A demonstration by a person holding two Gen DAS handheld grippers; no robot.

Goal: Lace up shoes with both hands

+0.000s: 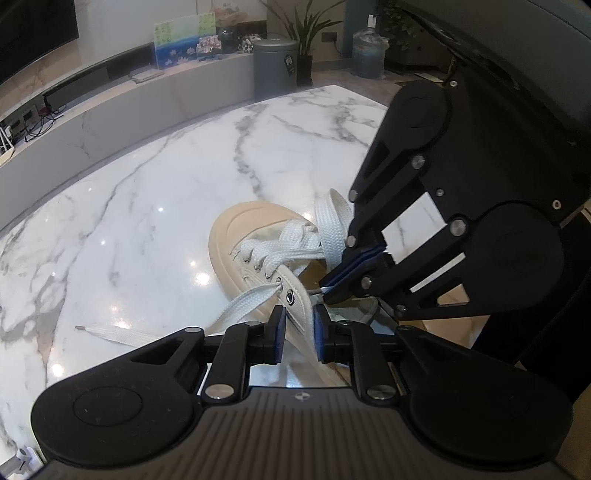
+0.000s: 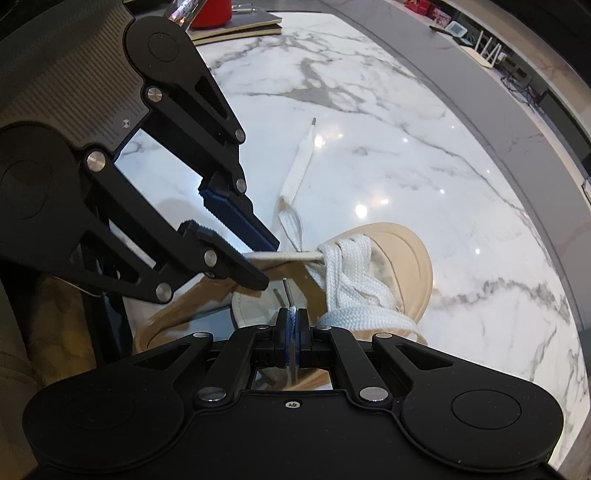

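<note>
A beige canvas low-top shoe with a cream rubber toe cap lies on the white, grey-veined marble worktop, toe pointing away from the left wrist camera. A flat white woven shoelace crosses the front eyelets in several rows.

Left tongs: the blue-padded jaws straddle the eyelet edge of the shoe's upper, just behind the rearmost laced metal eyelet. A visible gap remains on either side of the canvas band, so the pads stand loose around it rather than pressing. In the right wrist view these tongs enter from the left, with the same edge of the shoe lying between the two fingers.

Right tongs: the jaws are clenched on the white shoelace close to its end, and the thin grey aglet tip projects forward from between the pads over the shoe's opening. In the left wrist view the same tongs descend from the upper right, pads pressed together, the tip emerging toward the eyelet row.

The free end of the lace leaves the laced eyelet and trails flat across the worktop to the left, ending in its own aglet. A wide loop of lace rises on the far side of the shoe beside the right tongs.

Background, right wrist view: a red container and flat notebooks at the far edge of the worktop.
</note>
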